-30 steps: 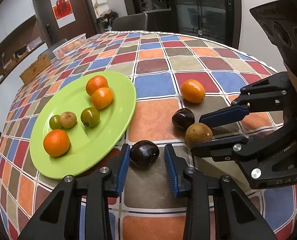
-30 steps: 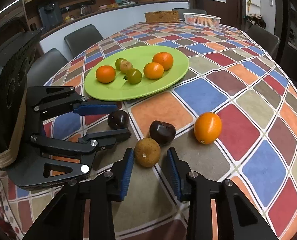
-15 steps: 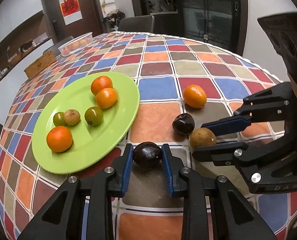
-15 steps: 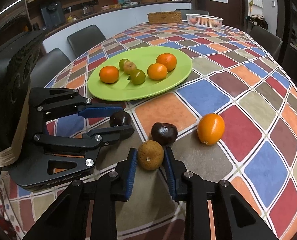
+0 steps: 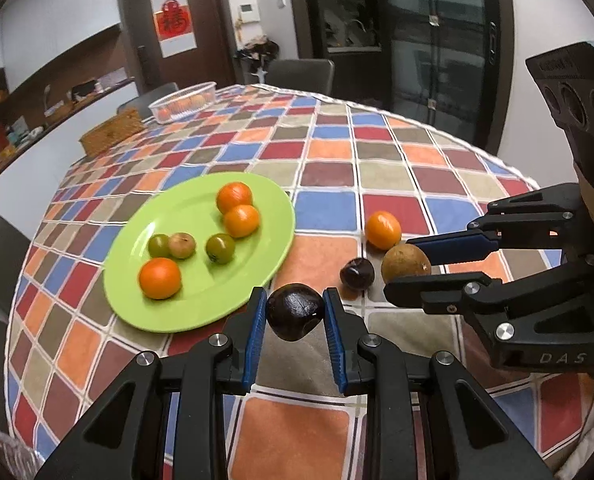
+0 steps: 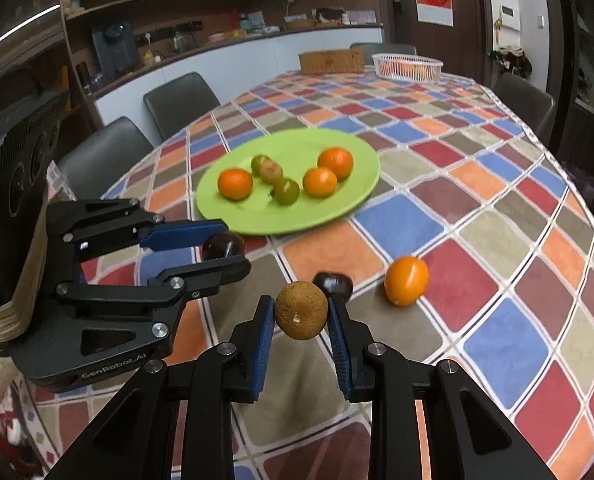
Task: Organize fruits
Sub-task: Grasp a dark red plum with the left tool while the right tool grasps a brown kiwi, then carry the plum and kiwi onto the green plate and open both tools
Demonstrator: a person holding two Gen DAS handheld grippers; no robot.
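Beside the green plate (image 5: 201, 312), the left gripper (image 5: 295, 312) clamps a dark plum (image 5: 295, 311); the right gripper (image 6: 301, 316) clamps a brown fruit (image 6: 301, 310); either round fruit could squirt free if squeezed off-centre.

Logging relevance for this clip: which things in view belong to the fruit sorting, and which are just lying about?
In the job:
green plate
dark plum
brown fruit
second plum
loose orange

Lying about:
white basket
wicker box

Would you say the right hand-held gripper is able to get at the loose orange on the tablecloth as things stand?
Probably not yet: the right hand-held gripper is shut on the brown fruit. The orange lies uncovered on its right, with a dark plum beside it, so the path looks free once the gripper is emptied.
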